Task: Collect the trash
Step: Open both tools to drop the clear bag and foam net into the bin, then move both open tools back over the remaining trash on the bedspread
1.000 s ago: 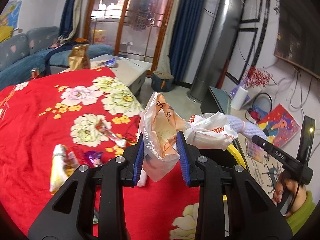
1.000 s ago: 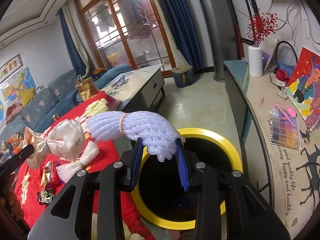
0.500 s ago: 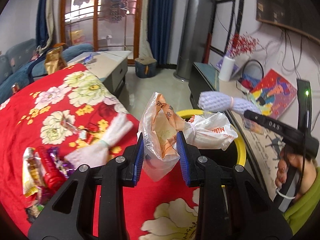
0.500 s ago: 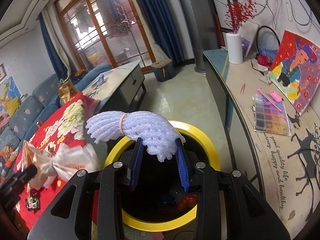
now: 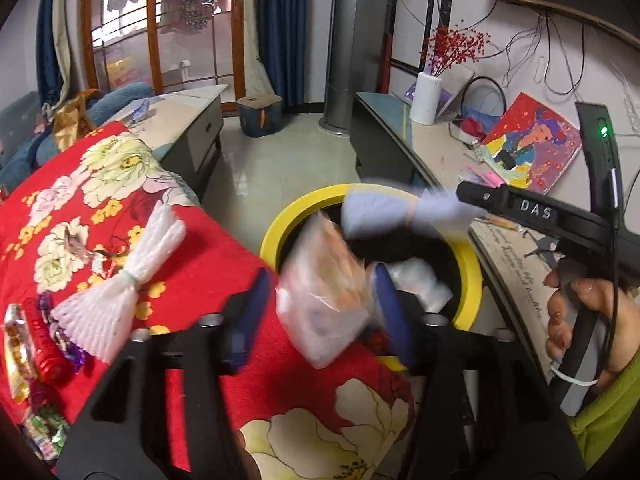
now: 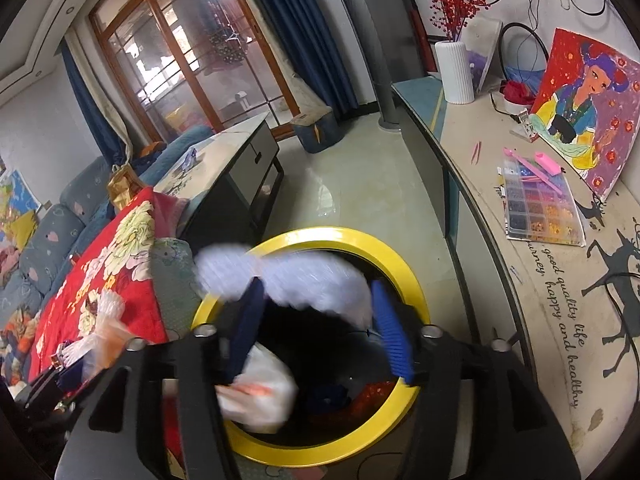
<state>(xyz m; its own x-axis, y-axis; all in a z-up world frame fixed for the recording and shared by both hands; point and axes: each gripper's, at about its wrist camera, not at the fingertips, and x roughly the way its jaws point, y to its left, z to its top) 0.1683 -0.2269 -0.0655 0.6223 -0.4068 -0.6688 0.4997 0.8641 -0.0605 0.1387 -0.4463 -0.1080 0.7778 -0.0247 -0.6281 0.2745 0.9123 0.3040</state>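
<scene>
While both grippers hang over the yellow-rimmed bin (image 6: 408,264), their jaws have just been opening: the left gripper (image 5: 320,300) lets go a blurred plastic bag (image 5: 324,300), the right gripper (image 6: 316,328) a purple foam net (image 6: 320,284), both seemingly dropping in. At lower left, a white foam net (image 5: 120,292) and wrappers (image 5: 28,344) remain on the red floral cloth (image 5: 200,272). Readable: "DAS"; "good quality life", "happy and healthy".
</scene>
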